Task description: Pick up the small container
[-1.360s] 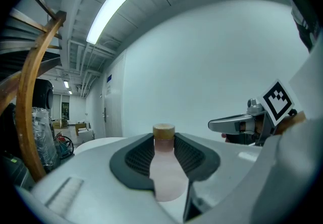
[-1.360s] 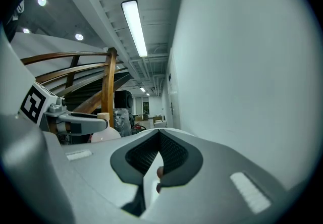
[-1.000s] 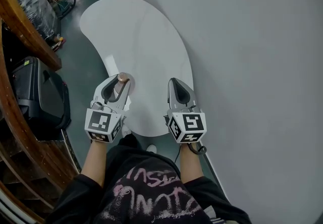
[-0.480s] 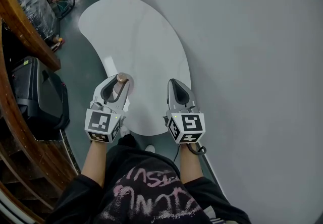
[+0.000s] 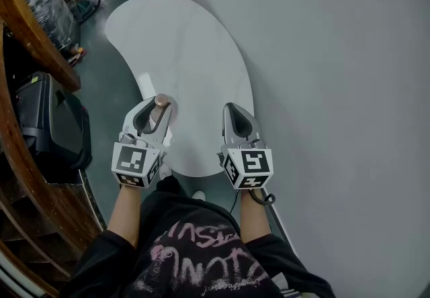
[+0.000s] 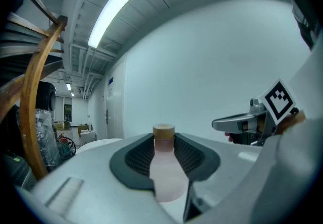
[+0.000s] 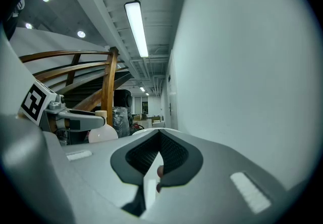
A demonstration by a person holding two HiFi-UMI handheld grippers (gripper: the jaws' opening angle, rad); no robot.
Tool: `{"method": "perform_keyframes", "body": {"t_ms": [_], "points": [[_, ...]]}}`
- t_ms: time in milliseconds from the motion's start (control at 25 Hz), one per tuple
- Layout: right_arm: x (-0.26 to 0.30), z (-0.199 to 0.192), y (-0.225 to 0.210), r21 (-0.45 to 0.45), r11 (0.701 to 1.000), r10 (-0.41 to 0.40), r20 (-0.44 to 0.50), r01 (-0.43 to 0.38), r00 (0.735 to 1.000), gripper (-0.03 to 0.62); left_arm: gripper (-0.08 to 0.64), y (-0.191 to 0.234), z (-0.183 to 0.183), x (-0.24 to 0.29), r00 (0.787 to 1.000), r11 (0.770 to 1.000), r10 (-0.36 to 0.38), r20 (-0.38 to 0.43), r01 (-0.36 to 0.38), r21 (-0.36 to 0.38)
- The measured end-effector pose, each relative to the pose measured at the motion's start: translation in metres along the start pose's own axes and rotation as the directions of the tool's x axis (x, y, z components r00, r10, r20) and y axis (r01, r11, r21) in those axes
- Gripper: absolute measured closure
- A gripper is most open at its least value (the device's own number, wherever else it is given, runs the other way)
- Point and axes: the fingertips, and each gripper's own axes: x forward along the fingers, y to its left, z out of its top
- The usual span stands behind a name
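Holding a gripper in each hand, the person stands at the near end of a white kidney-shaped table (image 5: 191, 41), close beside a plain white wall (image 5: 336, 88).

Left gripper (image 5: 158, 107): jaws clamped on the small container (image 5: 161, 100), a pale pink bottle with a tan cap. In the left gripper view the container (image 6: 164, 167) stands upright between the two dark ribbed pads (image 6: 139, 157), its cap poking above the jaw tips and its body filling the gap. The base is hidden by the gripper body, so I cannot tell whether it touches the tabletop. From the head view the container sits over the table's left edge.

Right gripper (image 5: 236, 115): jaws closed on each other, nothing between them. The right gripper view shows the pads meeting along a thin seam (image 7: 157, 153). Off to this gripper's left, the same view shows the left gripper (image 7: 75, 119) with the container's rounded body (image 7: 102, 133) beside its tip.

The two grippers are side by side, near each other but apart. The marker cubes (image 5: 134, 164) face up towards the head camera.

Outboard of the left gripper: grey floor (image 5: 117, 98), a black case (image 5: 47, 122) and a curved wooden handrail (image 5: 33, 41).
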Motion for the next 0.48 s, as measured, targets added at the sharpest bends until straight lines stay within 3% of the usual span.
{"method": "perform_keyframes", "body": {"t_ms": [480], "points": [[-0.0079,-0.0035,0.0042,-0.010,1.000,0.023,0.008,-0.022,1.000,0.575,0.436,-0.0087,-0.0035,-0.0056,1.000,1.000,-0.002,-0.007,0.002,0.022]]}}
